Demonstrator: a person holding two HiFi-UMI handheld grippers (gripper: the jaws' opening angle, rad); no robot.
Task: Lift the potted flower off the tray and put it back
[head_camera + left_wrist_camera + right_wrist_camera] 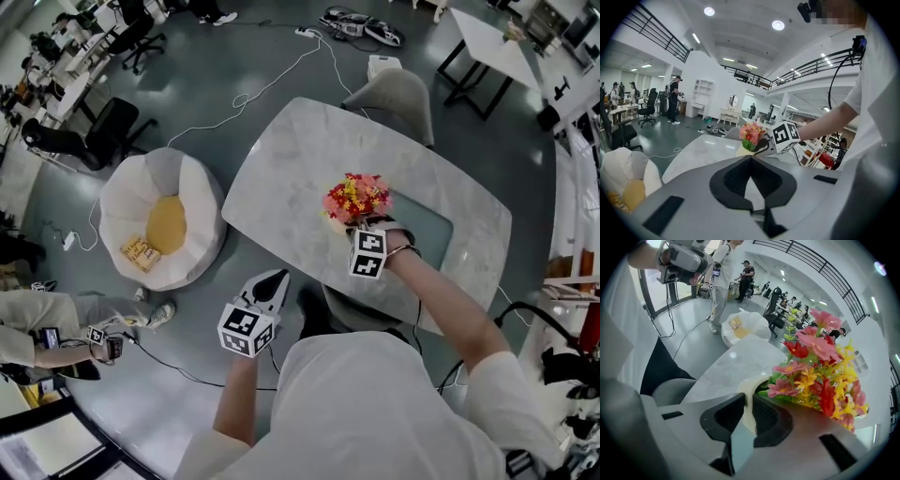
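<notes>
The potted flower (356, 199) has red, pink and yellow blooms in a cream pot. It hangs over the marble table (300, 159), just left of the grey-green tray (433, 234). My right gripper (356, 228) is shut on the pot's near rim. In the right gripper view the cream rim (749, 414) sits pinched between the two black pads, with the blooms (820, 366) to the right. My left gripper (278, 278) hovers off the table's near edge with its jaws shut on nothing. From the left gripper view (750, 158) the flower (751, 135) and the right gripper (762, 144) show ahead.
A white beanbag with a yellow cushion (159, 225) lies on the floor left of the table. A grey chair (398, 98) stands at the table's far side. Cables run across the floor (272, 75). A person (37, 328) crouches at the lower left.
</notes>
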